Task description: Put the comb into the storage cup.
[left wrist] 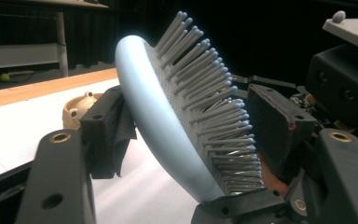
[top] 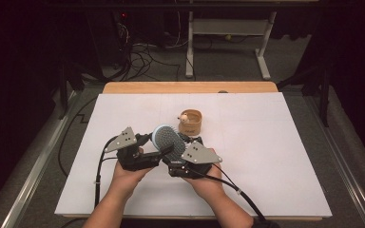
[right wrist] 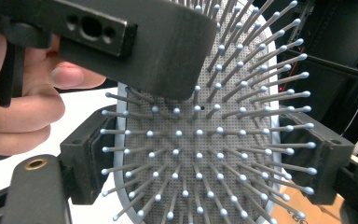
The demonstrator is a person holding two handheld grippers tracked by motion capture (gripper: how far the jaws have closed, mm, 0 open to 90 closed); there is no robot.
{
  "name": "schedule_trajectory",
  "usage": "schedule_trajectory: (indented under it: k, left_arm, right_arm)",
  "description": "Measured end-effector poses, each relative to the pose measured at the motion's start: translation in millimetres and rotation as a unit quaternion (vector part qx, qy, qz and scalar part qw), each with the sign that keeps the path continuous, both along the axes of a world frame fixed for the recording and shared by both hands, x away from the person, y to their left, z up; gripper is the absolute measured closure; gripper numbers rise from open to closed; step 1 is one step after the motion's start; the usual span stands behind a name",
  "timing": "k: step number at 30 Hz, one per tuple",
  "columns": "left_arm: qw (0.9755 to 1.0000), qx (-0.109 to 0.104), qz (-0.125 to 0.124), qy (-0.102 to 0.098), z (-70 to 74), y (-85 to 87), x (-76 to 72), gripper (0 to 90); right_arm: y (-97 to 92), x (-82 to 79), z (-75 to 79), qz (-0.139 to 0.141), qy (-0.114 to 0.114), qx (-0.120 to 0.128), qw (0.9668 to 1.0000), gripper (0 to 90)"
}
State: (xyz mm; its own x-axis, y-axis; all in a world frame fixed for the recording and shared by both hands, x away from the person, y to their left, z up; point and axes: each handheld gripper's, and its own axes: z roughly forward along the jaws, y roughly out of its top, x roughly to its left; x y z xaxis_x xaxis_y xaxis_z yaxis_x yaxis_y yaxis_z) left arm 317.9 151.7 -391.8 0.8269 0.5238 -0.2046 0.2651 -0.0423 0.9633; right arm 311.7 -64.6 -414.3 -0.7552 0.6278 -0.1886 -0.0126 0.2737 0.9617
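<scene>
Your forearms enter at the bottom of the high view, hands meeting low centre over the white sheet covering the wooden table (top: pixel 266 156). Between them sits the pale blue oval hairbrush with a grey pad of ball-tipped bristles (top: pixel 166 139), lifted off the sheet, bristle face turned up and toward the lower right of that frame.

Right gripper (right wrist: pixel 205 154): in the right gripper view your two black jaws stand at the left and right edges of the brush head, pads against its blue rim, pinching it across its width. Bristles point straight at that camera.

Left gripper (left wrist: pixel 193 130): in the left gripper view the brush (left wrist: pixel 168 126) stands tilted between your jaws, the left pad just beside the smooth blue back, the right pad at the bristle tips. Jaws are part-way in; whether the pads press yet I cannot tell from this view. In the right gripper view one black jaw of this gripper crosses the upper left of the frame over the bristles, with your left hand (right wrist: pixel 23 102) behind it at far left.

Round wooden cup with a small wooden knobbed piece on its rim (top: pixel 191 120): stands on the sheet just above the grippers, centre of the high view; seen again at left in the left gripper view (left wrist: pixel 81 107).
</scene>
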Motion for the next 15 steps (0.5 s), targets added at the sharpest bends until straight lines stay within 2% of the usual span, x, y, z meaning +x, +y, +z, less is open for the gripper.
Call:
schedule_trajectory:
  k: [15]
  left_arm:
    - [0.9996,-0.022,-0.003,0.017,-1.9,2.1,1.2,44.3]
  right_arm:
    - [2.0,-1.8,-0.3,-0.008,-0.011,-0.012,0.9998,20.6]
